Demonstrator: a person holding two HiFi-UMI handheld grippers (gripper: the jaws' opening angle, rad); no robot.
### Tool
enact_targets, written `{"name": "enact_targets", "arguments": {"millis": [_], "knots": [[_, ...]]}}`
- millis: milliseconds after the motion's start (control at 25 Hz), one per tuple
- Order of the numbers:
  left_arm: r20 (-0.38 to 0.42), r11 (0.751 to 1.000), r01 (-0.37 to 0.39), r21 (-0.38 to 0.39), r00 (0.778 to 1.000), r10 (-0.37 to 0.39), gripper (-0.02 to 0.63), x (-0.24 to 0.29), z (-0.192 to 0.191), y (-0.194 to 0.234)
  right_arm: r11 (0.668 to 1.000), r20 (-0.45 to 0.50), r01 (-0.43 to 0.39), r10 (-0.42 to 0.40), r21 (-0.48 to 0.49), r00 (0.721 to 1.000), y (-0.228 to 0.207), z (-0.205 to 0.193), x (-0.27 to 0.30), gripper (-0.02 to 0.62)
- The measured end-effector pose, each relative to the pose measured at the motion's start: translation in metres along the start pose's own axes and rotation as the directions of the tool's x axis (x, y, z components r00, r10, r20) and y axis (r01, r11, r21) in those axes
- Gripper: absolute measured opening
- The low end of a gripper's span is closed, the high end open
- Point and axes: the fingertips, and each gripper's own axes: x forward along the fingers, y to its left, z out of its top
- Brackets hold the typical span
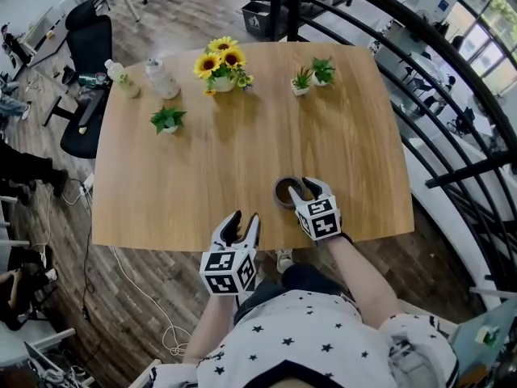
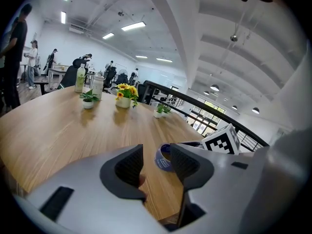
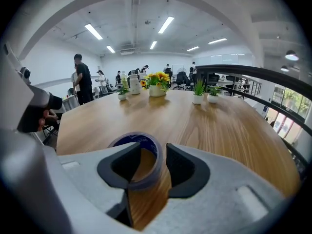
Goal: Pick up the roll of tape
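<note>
– by the table's [image 1: 242, 136] near edge, the left gripper [image 1: 244, 217] hangs spread, empty. the right one?
– right gripper [image 1: 310, 189] jaws spread astride the tape roll's [image 1: 284, 191] wall, not pinching. i'd sink lower, centre the wall, squeeze, then lift.

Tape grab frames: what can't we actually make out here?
- Right gripper view: the right tongs cover the tape roll's near rim and left side.
- Head view: the same tongs overlap the roll's right edge.
- Left gripper view: the left tongs hide part of the roll.
- Roll's print: too small in every view.
</note>
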Motion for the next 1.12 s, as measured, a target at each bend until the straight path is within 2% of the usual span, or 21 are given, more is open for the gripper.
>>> {"name": "enact_targets", "arguments": {"millis": [400,1120], "knots": [[-0.002,1.0,-0.023,-0.016,1.0,0.023,0.169,0.003,0.003,0.007,1.0,-0.068,0.005,-0.005,-0.008,0.998,-0.004,-0.006,0.015,0.086],[0.012,1.0,-0.014,-0.014,1.0,0.015,0.169,-0.009,-0.005,0.001,0.999,-0.041,0.047,-0.047,-0.021,0.998,-0.003,-0.006,0.002,0.066]]}}
